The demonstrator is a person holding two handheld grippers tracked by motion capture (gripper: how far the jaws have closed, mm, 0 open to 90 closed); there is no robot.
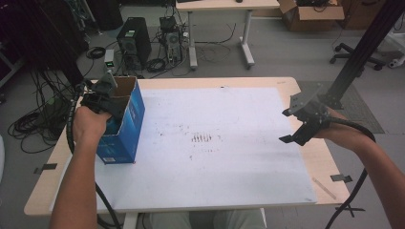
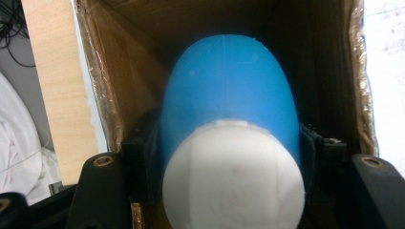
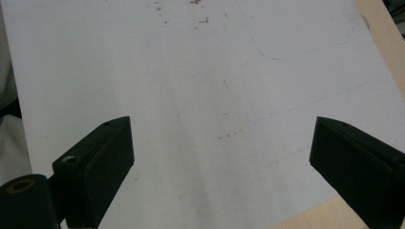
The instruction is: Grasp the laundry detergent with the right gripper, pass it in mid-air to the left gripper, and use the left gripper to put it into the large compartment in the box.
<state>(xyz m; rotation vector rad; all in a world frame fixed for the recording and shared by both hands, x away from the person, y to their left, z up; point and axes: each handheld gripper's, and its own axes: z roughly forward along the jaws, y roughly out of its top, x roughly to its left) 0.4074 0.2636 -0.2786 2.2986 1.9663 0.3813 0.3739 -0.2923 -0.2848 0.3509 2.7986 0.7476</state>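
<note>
An open blue cardboard box [image 1: 123, 125] surrounded the left gripper [image 2: 229, 143], clamped on a blue, white-capped plastic bottle [image 2: 229, 119]; the right gripper [image 3: 222, 157] hovered wide open, empty.

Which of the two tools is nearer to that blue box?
Left. The left tool reaches into the blue box, gripping a blue-and-white object; the right tool hangs open across the table.

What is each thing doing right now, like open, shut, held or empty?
Box: upright, top open, left tongs inside.
Bottle: held in the box, white cap toward the camera.
Left tongs: shut on the bottle.
Right tongs: open, empty, over the white sheet.
</note>
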